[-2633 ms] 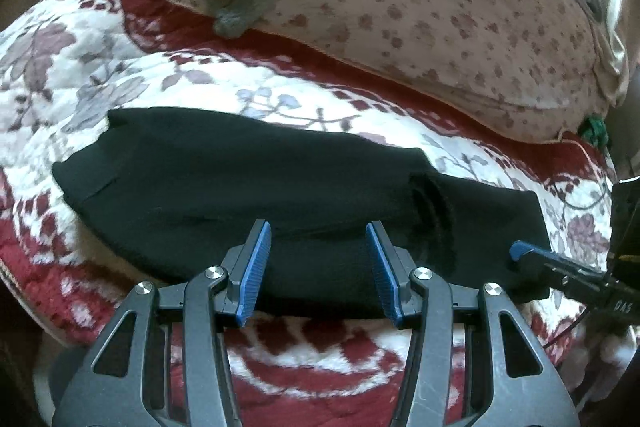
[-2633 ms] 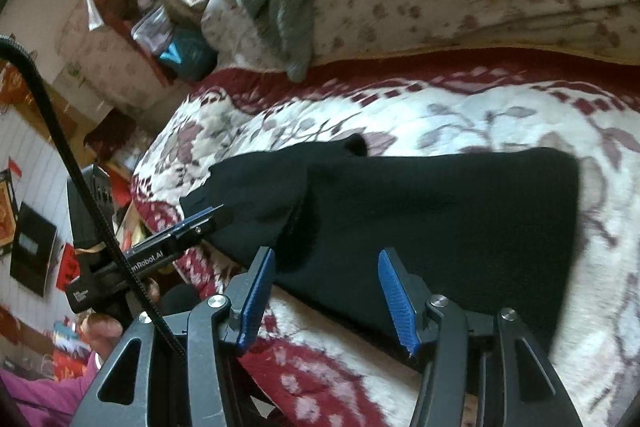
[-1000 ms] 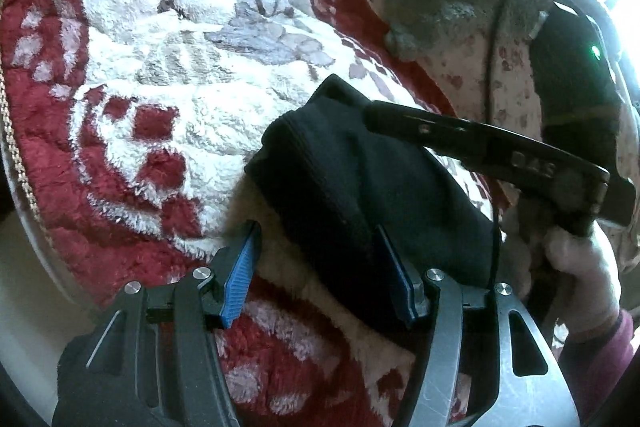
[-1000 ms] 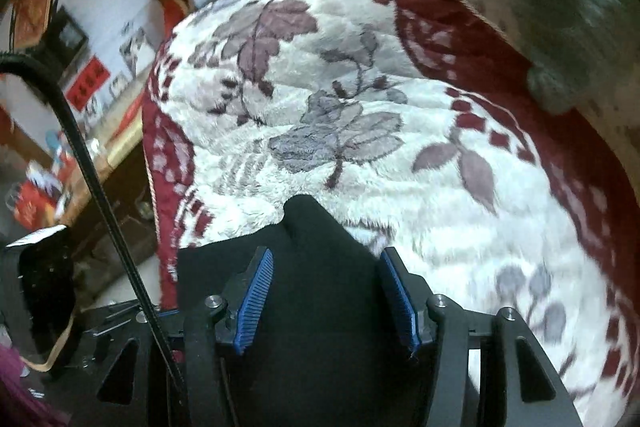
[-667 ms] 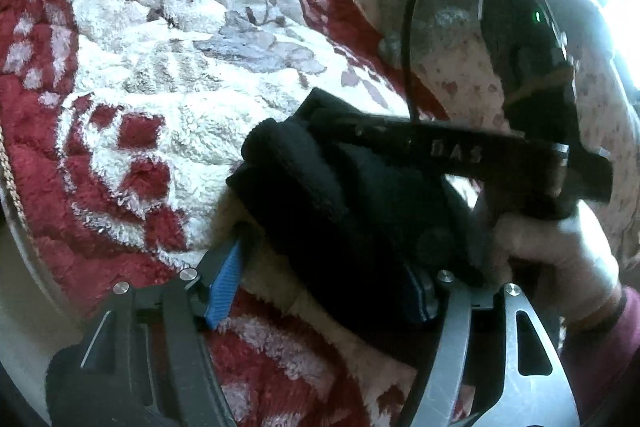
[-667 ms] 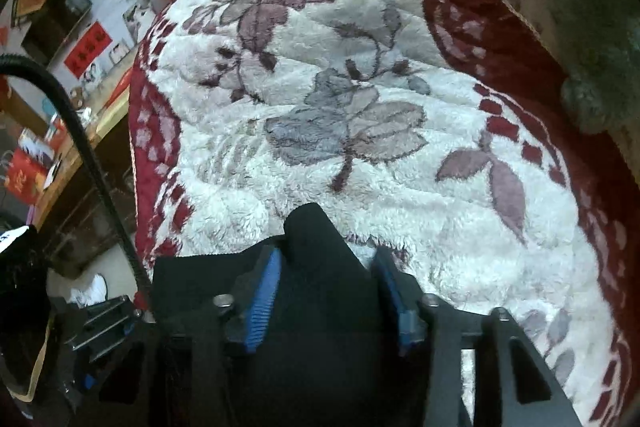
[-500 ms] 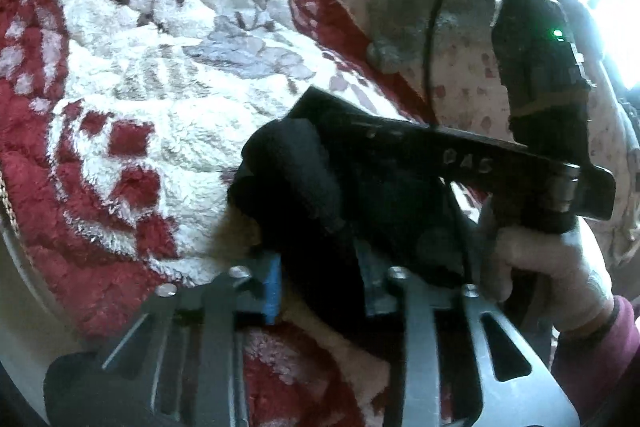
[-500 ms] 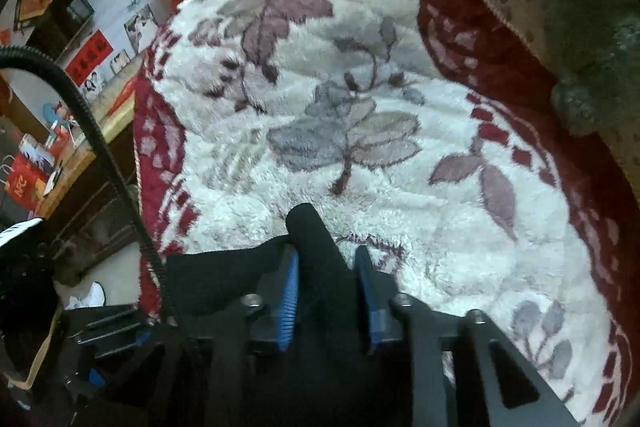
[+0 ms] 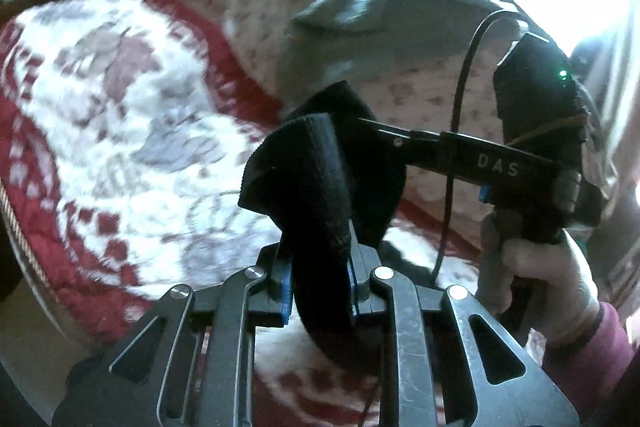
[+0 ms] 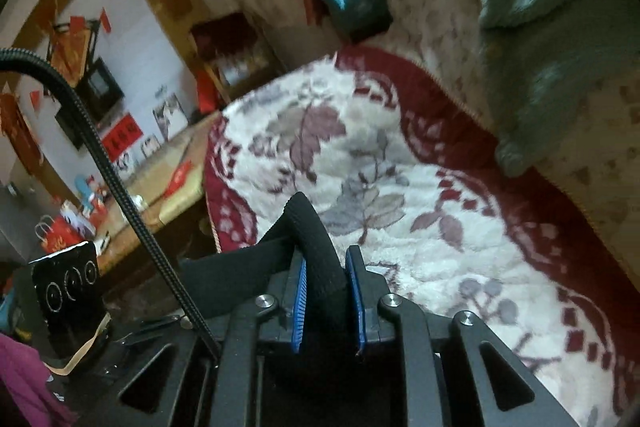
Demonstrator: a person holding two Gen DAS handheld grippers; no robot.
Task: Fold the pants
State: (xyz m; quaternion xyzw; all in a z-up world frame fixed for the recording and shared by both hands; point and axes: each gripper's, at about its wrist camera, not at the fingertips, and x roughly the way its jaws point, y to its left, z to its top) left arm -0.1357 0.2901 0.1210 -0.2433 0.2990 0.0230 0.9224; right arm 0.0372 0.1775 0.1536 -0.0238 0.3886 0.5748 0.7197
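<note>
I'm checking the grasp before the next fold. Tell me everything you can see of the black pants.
The black pants look like thick, ribbed knit fabric, bunched and lifted off the red-and-white floral blanket. The left gripper has its jaws shut on one thick fold; the right gripper pinches another ribbed edge, which sticks up past its jaws. The rest hangs below, mostly hidden.
</note>
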